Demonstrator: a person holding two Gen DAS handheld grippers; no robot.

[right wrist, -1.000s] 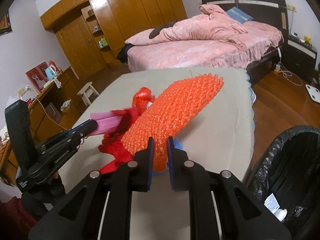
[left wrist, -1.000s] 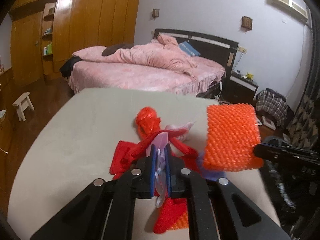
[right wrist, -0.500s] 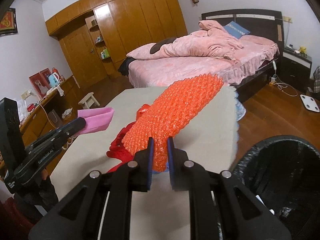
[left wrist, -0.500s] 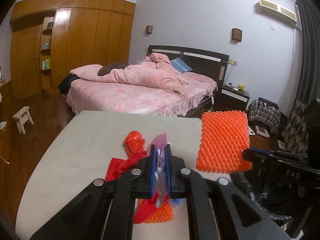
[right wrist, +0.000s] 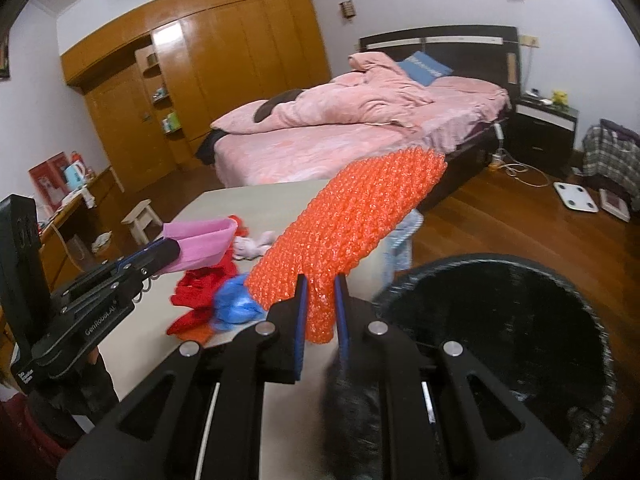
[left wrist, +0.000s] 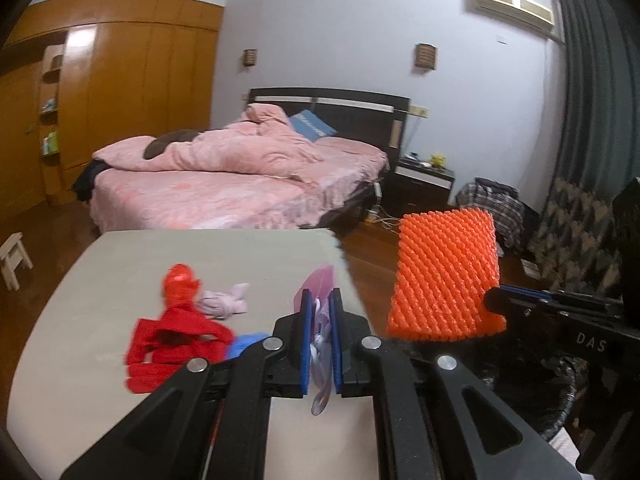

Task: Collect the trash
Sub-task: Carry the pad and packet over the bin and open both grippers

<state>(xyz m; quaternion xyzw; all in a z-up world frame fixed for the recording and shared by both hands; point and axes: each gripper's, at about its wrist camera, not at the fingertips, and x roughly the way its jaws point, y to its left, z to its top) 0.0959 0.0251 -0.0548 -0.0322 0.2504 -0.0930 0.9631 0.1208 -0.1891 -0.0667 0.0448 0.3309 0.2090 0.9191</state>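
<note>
My left gripper (left wrist: 320,300) is shut on a thin pink plastic bag (left wrist: 320,284), which hangs above the beige table (left wrist: 120,264); in the right wrist view the pink bag (right wrist: 200,240) sticks out from the left gripper (right wrist: 170,250). My right gripper (right wrist: 320,284) is shut on an orange bubble-wrap sheet (right wrist: 352,232), held up near the table's right edge beside the black-lined trash bin (right wrist: 520,320). In the left wrist view the orange sheet (left wrist: 444,272) shows at the right. Red wrapping (left wrist: 176,332), a blue crumpled piece (right wrist: 234,304) and a pale pink scrap (left wrist: 224,302) lie on the table.
A bed with pink bedding (left wrist: 240,172) stands beyond the table, with a dark nightstand (left wrist: 424,184) to its right. Wooden wardrobes (right wrist: 220,60) line the far wall. A small white stool (right wrist: 140,216) and a floor scale (right wrist: 574,196) sit on the wooden floor.
Both grippers rose and moved right toward the bin, carrying the pink bag and the orange sheet. The red wrapping and scraps stayed on the table, now lower left.
</note>
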